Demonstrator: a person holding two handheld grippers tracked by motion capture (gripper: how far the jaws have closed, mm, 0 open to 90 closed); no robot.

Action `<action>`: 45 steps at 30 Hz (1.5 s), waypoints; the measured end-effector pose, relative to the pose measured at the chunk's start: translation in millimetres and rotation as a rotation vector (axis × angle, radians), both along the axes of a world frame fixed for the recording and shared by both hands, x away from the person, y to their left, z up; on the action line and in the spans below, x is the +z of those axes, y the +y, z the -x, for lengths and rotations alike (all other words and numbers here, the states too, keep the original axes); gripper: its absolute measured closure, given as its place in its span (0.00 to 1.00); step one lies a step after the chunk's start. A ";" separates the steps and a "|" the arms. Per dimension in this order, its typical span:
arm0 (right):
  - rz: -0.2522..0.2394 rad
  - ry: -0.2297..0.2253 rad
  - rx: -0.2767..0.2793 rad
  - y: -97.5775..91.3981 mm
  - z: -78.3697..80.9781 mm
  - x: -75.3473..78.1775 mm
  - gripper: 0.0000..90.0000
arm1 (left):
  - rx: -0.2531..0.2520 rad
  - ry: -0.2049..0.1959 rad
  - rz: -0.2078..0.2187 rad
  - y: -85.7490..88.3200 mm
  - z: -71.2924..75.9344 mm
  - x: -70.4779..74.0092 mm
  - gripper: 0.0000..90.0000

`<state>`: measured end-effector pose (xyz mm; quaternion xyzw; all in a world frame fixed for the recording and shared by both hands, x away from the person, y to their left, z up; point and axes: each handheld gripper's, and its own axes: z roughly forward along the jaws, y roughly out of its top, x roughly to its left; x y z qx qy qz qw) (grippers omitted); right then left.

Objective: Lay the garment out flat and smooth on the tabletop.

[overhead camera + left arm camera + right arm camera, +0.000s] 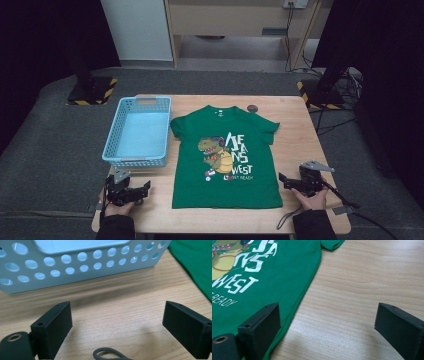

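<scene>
A green T-shirt (225, 157) with a dinosaur print lies flat on the wooden table (295, 145), neck towards the far side. My left gripper (144, 190) rests at the near left, beside the shirt's lower left corner; its jaws stand wide open over bare wood (117, 322). My right gripper (284, 179) sits at the near right, by the shirt's lower right corner, also open (327, 325). In the right gripper view the shirt's side edge (294, 290) runs under the left jaw. Neither gripper holds anything.
A light blue perforated basket (137, 131) stands left of the shirt, and its near wall (75, 270) is close in front of the left gripper. A small dark round object (252, 108) lies near the far edge. A dark cord loop (110, 353) lies between the left jaws.
</scene>
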<state>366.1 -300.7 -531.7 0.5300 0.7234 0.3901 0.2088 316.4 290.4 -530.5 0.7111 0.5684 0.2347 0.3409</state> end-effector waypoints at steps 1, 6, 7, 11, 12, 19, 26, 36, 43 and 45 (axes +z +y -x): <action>-0.001 0.004 -0.002 -0.5 -0.1 -0.5 0.07 | 0.005 0.001 0.000 0.9 0.0 -0.5 0.09; 0.006 0.010 -0.008 -2.2 -1.0 -3.1 0.07 | 0.014 0.003 0.000 5.6 -0.1 -2.4 0.09; 0.006 0.013 -0.011 -2.8 -1.2 -3.5 0.06 | 0.014 0.003 0.001 6.3 -0.1 -2.8 0.08; 0.008 0.016 -0.018 -6.5 -1.7 -4.3 0.06 | 0.022 0.005 0.002 9.2 0.0 -3.4 0.08; 0.007 0.017 -0.021 -7.3 -1.8 -4.3 0.06 | 0.024 0.006 0.004 10.0 0.0 -3.7 0.08; 0.004 0.023 -0.032 -13.3 -2.3 -4.5 0.05 | 0.042 0.010 0.006 16.3 0.8 -3.8 0.07; 0.004 0.029 -0.038 -16.9 -2.6 -4.6 0.04 | 0.052 0.014 0.003 22.2 2.0 -3.2 0.07; 0.002 0.032 -0.048 -22.1 -2.7 -4.7 0.03 | 0.067 0.040 -0.010 31.1 3.4 -4.2 0.06; -0.001 0.033 -0.062 -27.4 -2.2 -4.7 0.03 | 0.080 0.038 -0.010 37.2 5.3 -3.2 0.06; 0.000 0.034 -0.068 -29.4 -1.9 -4.5 0.03 | 0.082 0.038 -0.010 38.5 5.6 -3.2 0.06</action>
